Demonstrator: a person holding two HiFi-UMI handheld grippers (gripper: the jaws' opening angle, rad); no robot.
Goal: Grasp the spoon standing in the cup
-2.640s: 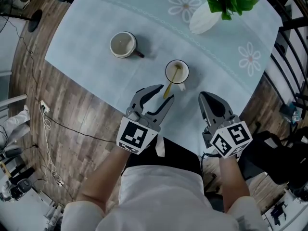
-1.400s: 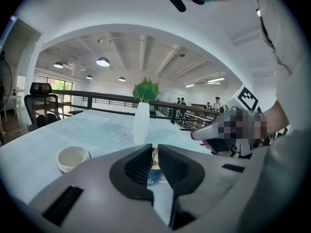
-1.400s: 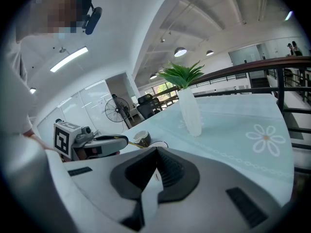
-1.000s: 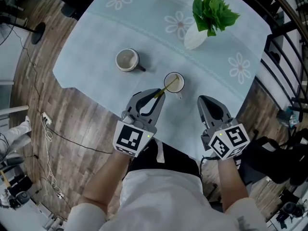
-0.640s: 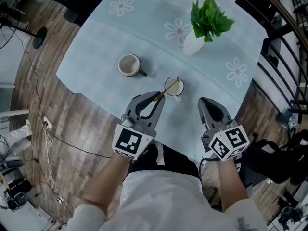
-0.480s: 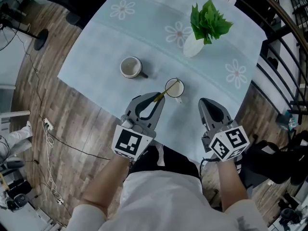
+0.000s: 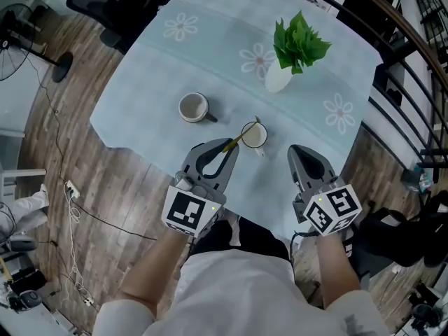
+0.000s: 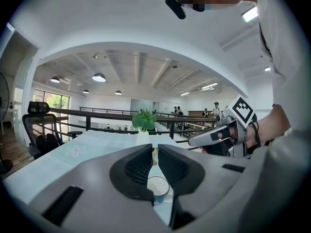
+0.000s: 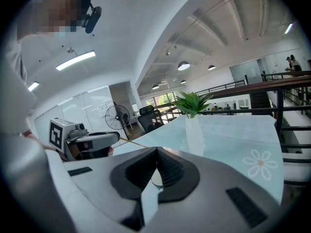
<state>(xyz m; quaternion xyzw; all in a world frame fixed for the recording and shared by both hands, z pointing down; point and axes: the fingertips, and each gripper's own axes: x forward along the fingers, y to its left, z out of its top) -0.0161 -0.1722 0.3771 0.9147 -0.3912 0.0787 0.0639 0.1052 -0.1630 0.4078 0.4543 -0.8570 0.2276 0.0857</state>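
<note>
Over the tabletop's near edge hang both tools: the left gripper, jaws clamped on a thin handle, and the right gripper, jaws together with nothing between them. A vase of greenery stands toward the far right corner, and a second cup toward the left edge. The cup sits just inside the near edge, ahead of the grippers. The spoon slants from the left jaw tips to the cup's mouth; whether its bowl end clears the rim cannot be told. Hazards, as judged: a handle pinched only at the tips may swivel or slip, and a sideways pull may hook the rim and tip the cup.
</note>
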